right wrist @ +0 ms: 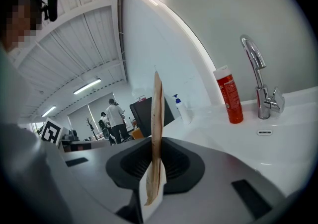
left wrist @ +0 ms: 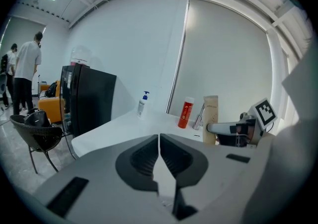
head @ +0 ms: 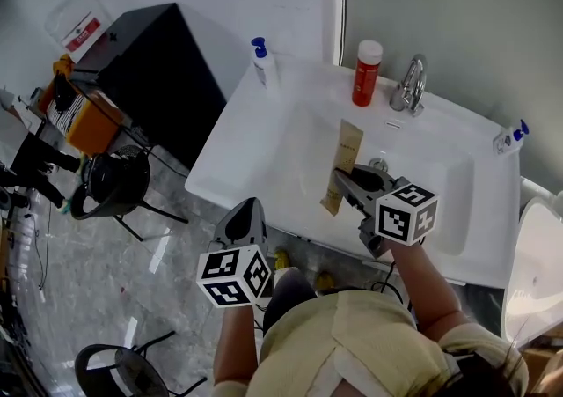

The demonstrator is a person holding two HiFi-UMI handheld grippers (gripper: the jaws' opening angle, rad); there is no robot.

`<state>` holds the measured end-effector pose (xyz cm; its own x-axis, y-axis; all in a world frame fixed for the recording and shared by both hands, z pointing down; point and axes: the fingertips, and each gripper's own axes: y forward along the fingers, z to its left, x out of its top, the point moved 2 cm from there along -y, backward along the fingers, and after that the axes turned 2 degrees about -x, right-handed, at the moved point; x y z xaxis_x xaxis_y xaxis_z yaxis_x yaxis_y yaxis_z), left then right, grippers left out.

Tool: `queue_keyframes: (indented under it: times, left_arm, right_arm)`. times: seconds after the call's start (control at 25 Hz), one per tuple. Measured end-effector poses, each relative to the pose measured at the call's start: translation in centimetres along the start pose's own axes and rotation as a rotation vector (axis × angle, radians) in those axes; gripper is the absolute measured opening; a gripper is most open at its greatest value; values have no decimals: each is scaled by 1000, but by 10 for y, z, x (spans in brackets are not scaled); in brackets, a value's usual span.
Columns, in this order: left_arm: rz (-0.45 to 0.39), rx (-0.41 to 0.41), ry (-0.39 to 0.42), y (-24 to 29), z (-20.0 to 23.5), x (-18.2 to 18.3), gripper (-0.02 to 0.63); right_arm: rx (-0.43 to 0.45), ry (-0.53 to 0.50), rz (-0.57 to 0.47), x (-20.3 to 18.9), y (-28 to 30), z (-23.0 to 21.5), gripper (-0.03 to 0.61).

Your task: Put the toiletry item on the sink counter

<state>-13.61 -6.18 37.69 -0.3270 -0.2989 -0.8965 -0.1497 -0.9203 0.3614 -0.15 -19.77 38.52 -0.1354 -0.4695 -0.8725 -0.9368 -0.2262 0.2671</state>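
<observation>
A flat tan tube (head: 345,158) stands upright over the basin of the white sink (head: 230,150), and my right gripper (head: 341,184) is shut on its lower end. In the right gripper view the tube (right wrist: 157,128) shows edge-on, pinched between the jaws (right wrist: 155,168). My left gripper (head: 246,213) hangs below the sink's front edge, shut and with nothing in it. Its own view has the jaws (left wrist: 159,143) closed together, with the tube (left wrist: 210,118) and the right gripper (left wrist: 233,128) ahead at the right.
On the sink counter stand a red bottle (head: 366,72), a white pump bottle (head: 264,62), a chrome faucet (head: 410,85) and a small bottle (head: 510,136) at the far right. A black cabinet (head: 158,69) and a chair (head: 114,180) are to the left. People (right wrist: 116,116) stand far off.
</observation>
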Motion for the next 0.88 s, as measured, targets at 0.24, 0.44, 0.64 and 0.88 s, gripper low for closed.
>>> queue_keyframes:
  times: [0.24, 0.44, 0.64, 0.88]
  left_arm:
    - [16, -27, 13, 23, 6, 9, 44]
    - [31, -60, 25, 43, 20, 19, 44]
    - [59, -102, 24, 64, 39, 30, 44]
    - [87, -149, 39, 93, 62, 48, 44]
  right_arm:
    - [-26, 5, 3, 5, 10, -10, 66]
    - [-60, 22, -4, 7, 27, -18, 66]
    - [-94, 40, -1, 12, 50, -19, 66]
    - [-137, 61, -2, 21, 80, -26, 66]
